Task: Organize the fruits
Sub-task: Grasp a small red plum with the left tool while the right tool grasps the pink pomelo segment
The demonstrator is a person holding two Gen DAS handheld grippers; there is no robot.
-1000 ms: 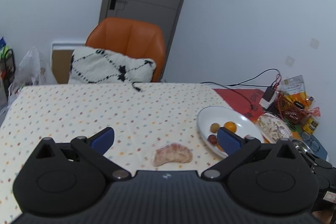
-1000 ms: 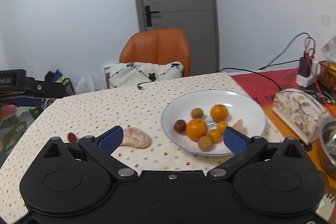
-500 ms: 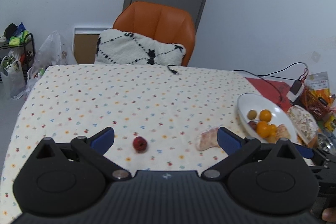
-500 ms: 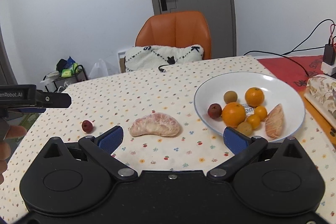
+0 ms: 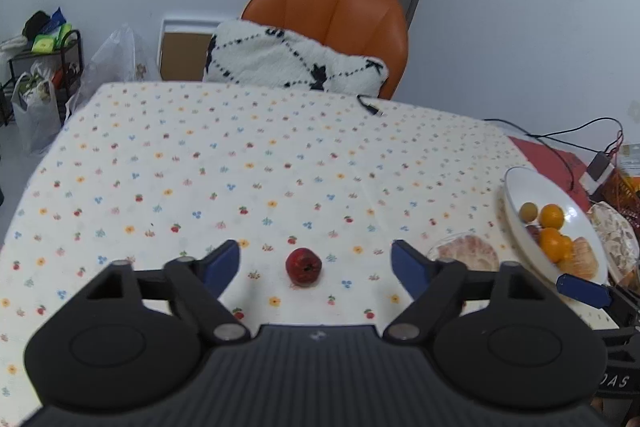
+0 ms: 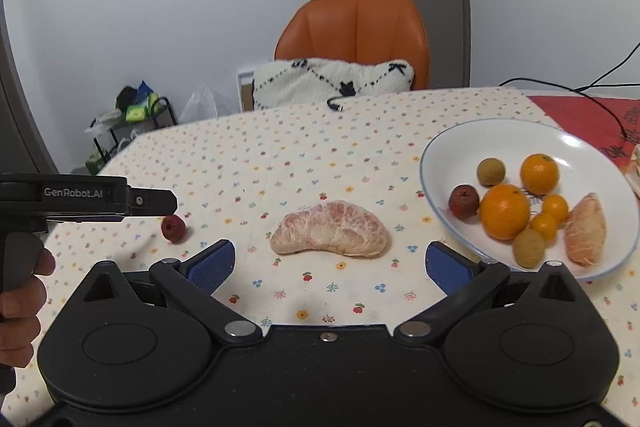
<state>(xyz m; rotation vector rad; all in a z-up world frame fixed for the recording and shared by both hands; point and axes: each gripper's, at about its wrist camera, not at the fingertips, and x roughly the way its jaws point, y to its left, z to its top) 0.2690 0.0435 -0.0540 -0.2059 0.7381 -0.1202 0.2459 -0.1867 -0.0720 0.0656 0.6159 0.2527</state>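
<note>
Nine fruits in white bowl, both hand-held grippers wide apart, empty.

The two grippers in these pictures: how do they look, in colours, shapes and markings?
Both are matt black plastic. Each has two round housings, a ribbed middle panel and silver pivot screws. The angled fingers carry blue textured pads. The left gripper seen from the right wrist shows a pistol-style handle and white lettering "GenRobot.AI". The right gripper looks the same. No sleeves or cables show.

Prob. home: tablecloth, cushioned chair.
</note>
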